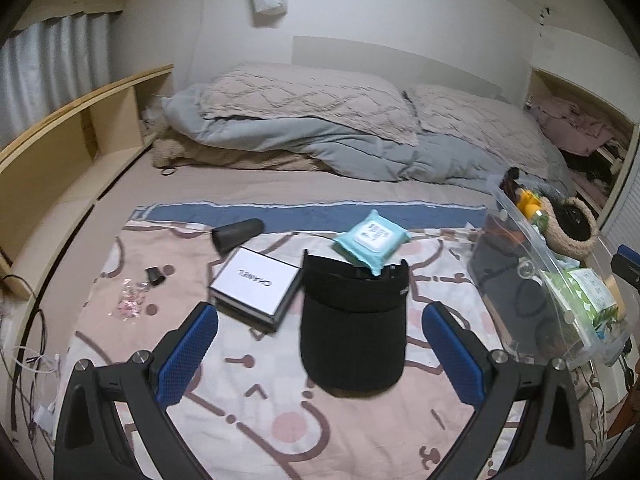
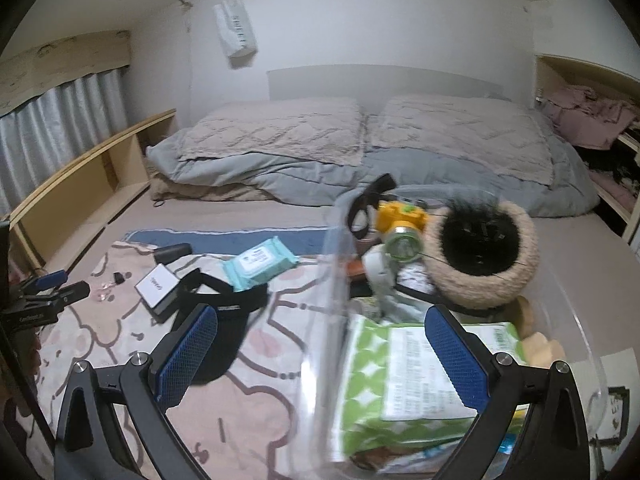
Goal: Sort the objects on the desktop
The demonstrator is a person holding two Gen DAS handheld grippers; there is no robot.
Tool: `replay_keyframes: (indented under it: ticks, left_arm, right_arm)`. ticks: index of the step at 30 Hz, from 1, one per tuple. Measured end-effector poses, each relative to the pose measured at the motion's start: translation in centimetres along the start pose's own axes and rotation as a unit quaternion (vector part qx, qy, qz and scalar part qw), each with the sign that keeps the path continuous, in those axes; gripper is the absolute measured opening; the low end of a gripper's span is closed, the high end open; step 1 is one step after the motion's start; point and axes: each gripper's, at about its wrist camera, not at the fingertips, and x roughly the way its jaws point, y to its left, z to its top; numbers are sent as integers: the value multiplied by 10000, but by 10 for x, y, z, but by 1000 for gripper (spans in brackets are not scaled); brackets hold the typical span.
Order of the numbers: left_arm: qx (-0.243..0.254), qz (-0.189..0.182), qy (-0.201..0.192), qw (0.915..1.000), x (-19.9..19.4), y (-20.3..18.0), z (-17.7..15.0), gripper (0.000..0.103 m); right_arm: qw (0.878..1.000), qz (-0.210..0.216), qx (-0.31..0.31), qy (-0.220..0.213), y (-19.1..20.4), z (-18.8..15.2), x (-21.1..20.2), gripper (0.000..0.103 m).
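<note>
On the pink cartoon-print blanket [image 1: 248, 412] spread over the bed, the black fabric sun visor [image 1: 354, 328] lies flat with its brim toward me, squarely between my left gripper [image 1: 320, 344] fingers. I judge it the next thing to sort. The left jaws are spread wide and hold nothing, lined up on either side of the brim so a straight push forward would bracket it.

At eleven o'clock from the visor sits the white flat box with black edging [image 1: 256, 285], touching the visor's strap side. The teal wet-wipe packet [image 1: 371, 239] at one o'clock rests partly on the visor's band. Further off at eleven lie the dark grey tapered cylinder [image 1: 237, 233] and, at nine, a small black clip [image 1: 155, 275] beside pale pink scraps [image 1: 130, 300].

At three o'clock stands the clear plastic storage bin [image 1: 516, 256], seemingly the collecting place, since it already holds a green-and-white patterned packet [image 2: 400, 384], a yellow toy camera [image 2: 402, 220] and a beige fluffy hat with black lining [image 2: 480, 252]. My right gripper [image 2: 320, 348] hangs over the bin's near rim, jaws parted and empty.
</note>
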Motion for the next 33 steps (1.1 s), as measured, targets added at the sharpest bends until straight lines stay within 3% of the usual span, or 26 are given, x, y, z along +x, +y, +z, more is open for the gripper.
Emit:
replay_keyframes:
  ticks: [17, 27, 33]
  left_arm:
    - [-491, 820, -318, 9949, -17, 86, -12, 103]
    - [-413, 1493, 44, 9879, 16, 147, -23, 103]
    - [-765, 1476, 9, 9861, 38, 181, -33, 103]
  right_arm:
    - [9979, 641, -87, -34, 61, 11, 39, 103]
    - [9941, 869, -593, 260, 94, 5, 70, 103]
    - [9899, 1095, -837, 343, 117, 4, 87, 103]
